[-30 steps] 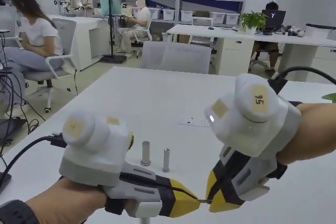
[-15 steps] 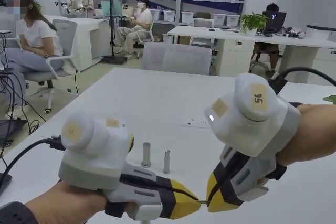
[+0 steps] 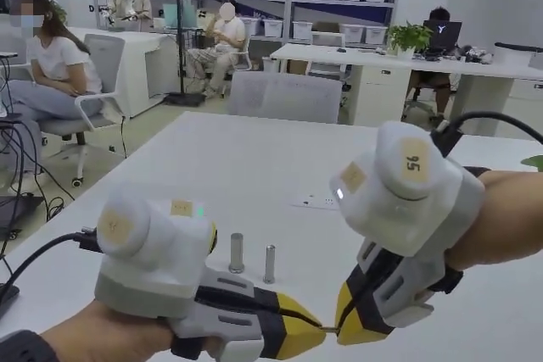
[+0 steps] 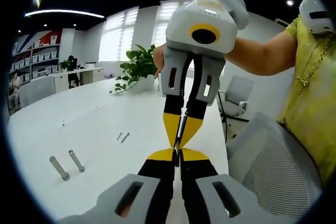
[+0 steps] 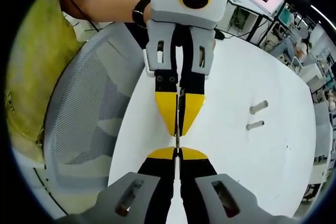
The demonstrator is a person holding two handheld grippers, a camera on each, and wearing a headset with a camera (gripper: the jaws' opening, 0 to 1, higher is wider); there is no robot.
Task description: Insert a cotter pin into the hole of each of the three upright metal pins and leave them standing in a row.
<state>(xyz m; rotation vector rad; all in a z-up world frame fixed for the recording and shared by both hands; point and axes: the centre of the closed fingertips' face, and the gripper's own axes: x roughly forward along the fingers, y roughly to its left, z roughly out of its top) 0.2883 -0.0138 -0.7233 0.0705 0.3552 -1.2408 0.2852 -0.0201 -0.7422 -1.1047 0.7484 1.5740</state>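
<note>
We count two grippers, one held cotter pin, two metal pins and two loose cotter pins [image 4: 120, 136]. The left gripper [image 4: 177, 155] and the right gripper [image 5: 177, 153] meet tip to tip over the near edge of the white table [image 3: 254, 167]. Each has its jaws pressed together on an end of the cotter pin [image 5: 178, 140], which bridges the small gap between the yellow tips. It is held in the air above the table, nearer to us than the metal pins. Its long axis runs straight from one gripper's tips to the other's, roughly level and left to right in the head view. We cannot tell which end is the looped one. The left pin [image 3: 236, 253] and the right pin [image 3: 269, 263] both stand upright on the table beyond the left gripper, long axes vertical, close together but apart. We see no cotter pin through either, though the holes are too small to make out. The loose cotter pins lie flat on the table beyond them, side by side and nearly parallel. Compared with a second ago little has changed: the grippers stay tip to tip with the cotter pin between them, and the metal pins stand where they stood. The slight shift of the whole head view is our camera moving, and the left gripper sits a touch lower in it.
</note>
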